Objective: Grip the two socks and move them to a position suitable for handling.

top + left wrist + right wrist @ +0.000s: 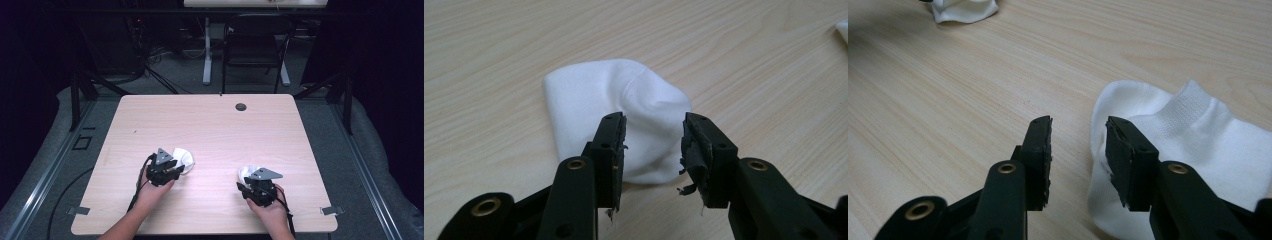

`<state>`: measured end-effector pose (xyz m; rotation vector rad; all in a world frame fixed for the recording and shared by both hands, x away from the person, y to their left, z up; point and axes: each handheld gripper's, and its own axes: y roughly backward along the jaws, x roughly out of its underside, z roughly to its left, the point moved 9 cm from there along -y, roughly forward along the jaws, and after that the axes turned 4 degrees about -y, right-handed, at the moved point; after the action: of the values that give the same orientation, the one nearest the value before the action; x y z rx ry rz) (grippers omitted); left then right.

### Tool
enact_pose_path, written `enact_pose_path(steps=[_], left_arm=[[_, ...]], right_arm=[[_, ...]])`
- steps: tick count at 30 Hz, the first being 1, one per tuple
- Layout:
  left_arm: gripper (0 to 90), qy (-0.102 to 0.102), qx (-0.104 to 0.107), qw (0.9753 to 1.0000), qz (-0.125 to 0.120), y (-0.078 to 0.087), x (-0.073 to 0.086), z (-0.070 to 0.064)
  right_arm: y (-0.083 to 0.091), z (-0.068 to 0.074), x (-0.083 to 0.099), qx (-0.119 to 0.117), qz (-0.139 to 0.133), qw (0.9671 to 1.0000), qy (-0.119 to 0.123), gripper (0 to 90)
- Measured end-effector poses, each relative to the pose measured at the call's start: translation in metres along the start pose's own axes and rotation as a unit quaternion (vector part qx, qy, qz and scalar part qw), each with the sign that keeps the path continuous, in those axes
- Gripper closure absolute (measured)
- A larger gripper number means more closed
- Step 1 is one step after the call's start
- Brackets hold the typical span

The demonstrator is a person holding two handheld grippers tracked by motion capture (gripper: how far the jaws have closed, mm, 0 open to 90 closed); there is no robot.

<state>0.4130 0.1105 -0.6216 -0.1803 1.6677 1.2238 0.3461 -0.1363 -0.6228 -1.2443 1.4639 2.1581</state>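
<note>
Two white socks lie on the wooden table. One sock (184,159) (614,110) rests bunched just past my left gripper (167,169) (653,150), whose jaws stand open with the sock's near edge between them. The other sock (246,173) (1178,150), ribbed cuff showing, lies by my right gripper (257,187) (1078,150); its jaws are open, and the right jaw hangs over the sock's left edge. The first sock (964,10) appears again far off in the right gripper view.
The light wooden table (210,125) has a round cable hole (241,106) near its far edge. A black chair (255,45) and a desk leg (207,50) stand beyond it on grey floor. A person's hands hold both grippers near the front edge.
</note>
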Motion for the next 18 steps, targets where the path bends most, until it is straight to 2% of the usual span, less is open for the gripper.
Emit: enact_pose_path(steps=[6,11,12,18], left_arm=[[58.9,-0.002,-0.002,1.0,0.003,-0.01,-0.006,-0.004],[58.9,-0.002,-0.007,0.9998,0.016,-0.018,-0.002,-0.002],[61.5,0.0,-0.008,0.9997,0.025,-0.02,0.001,-0.001],[72.2,-0.002,-0.005,0.9994,0.034,-0.022,0.005,-0.001]], right_arm=[[0.0,-0.001,0.0,-0.001,-0.001,1.0,-0.001,62.4],[0.0,-0.001,0.0,0.0,0.0,1.0,-0.001,62.0],[0.0,-0.001,0.0,-0.002,-0.002,1.0,-0.002,61.9],[0.0,-0.001,0.001,-0.001,0.001,1.0,0.0,61.8]])
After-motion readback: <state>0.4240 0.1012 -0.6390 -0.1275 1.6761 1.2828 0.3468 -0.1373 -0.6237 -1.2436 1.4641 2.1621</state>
